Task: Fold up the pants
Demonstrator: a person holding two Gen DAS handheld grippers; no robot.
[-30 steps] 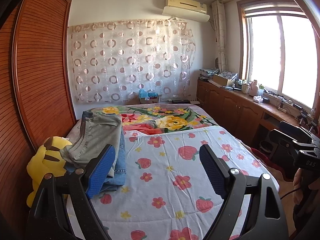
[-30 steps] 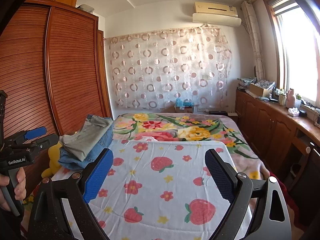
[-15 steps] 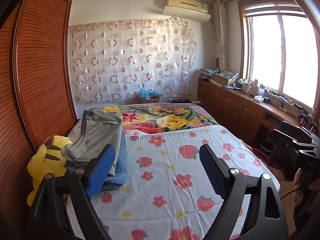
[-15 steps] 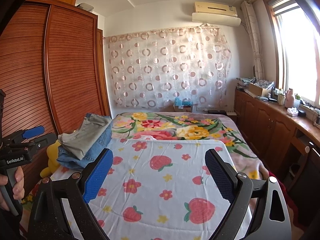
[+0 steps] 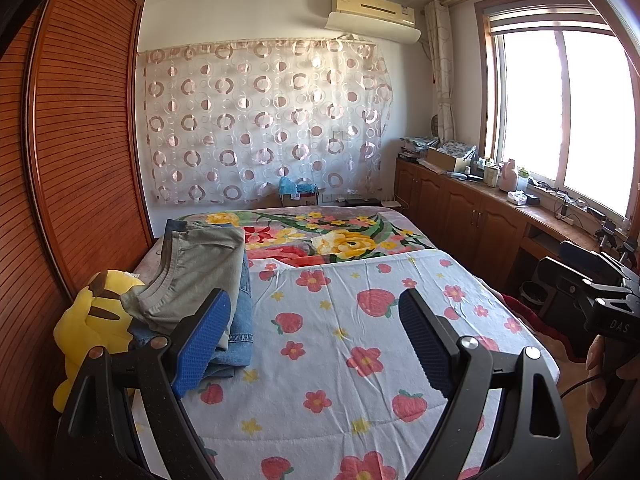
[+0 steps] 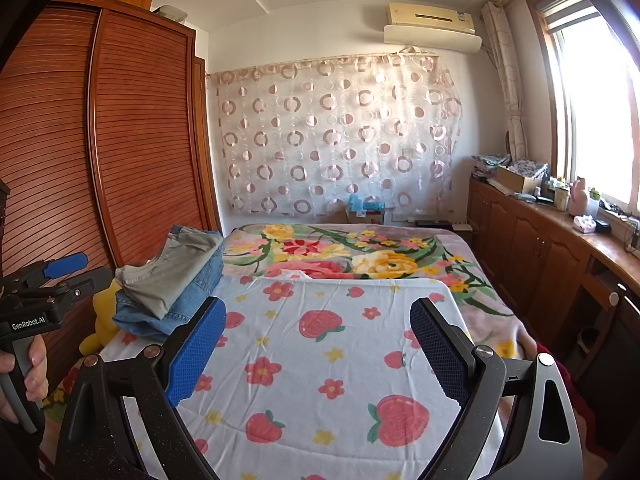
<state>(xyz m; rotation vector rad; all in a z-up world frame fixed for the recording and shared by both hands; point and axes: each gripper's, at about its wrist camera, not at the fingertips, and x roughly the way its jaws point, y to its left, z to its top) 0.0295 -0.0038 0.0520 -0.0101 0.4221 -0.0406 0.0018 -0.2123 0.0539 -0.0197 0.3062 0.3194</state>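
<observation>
Folded grey-green pants [image 5: 196, 276] [image 6: 168, 272] lie on top of folded blue jeans [image 5: 242, 320] [image 6: 188, 300] in a stack at the left side of the bed. My left gripper [image 5: 314, 308] hangs open above the strawberry-print sheet [image 5: 340, 344], its left pad just in front of the stack, nothing between the jaws. Over the same sheet [image 6: 320, 360] my right gripper [image 6: 318, 316] is open and holds nothing. Each gripper shows in the other's view, the right [image 5: 596, 296] at the far right, the left [image 6: 48, 280] at the far left.
A yellow plush toy [image 5: 96, 320] sits beside the stack by the wooden wardrobe [image 5: 80, 140]. A floral blanket [image 5: 320, 236] covers the far half of the bed. Cluttered wooden cabinets [image 5: 480, 208] run under the window on the right. A hand [image 6: 32, 364] grips the left handle.
</observation>
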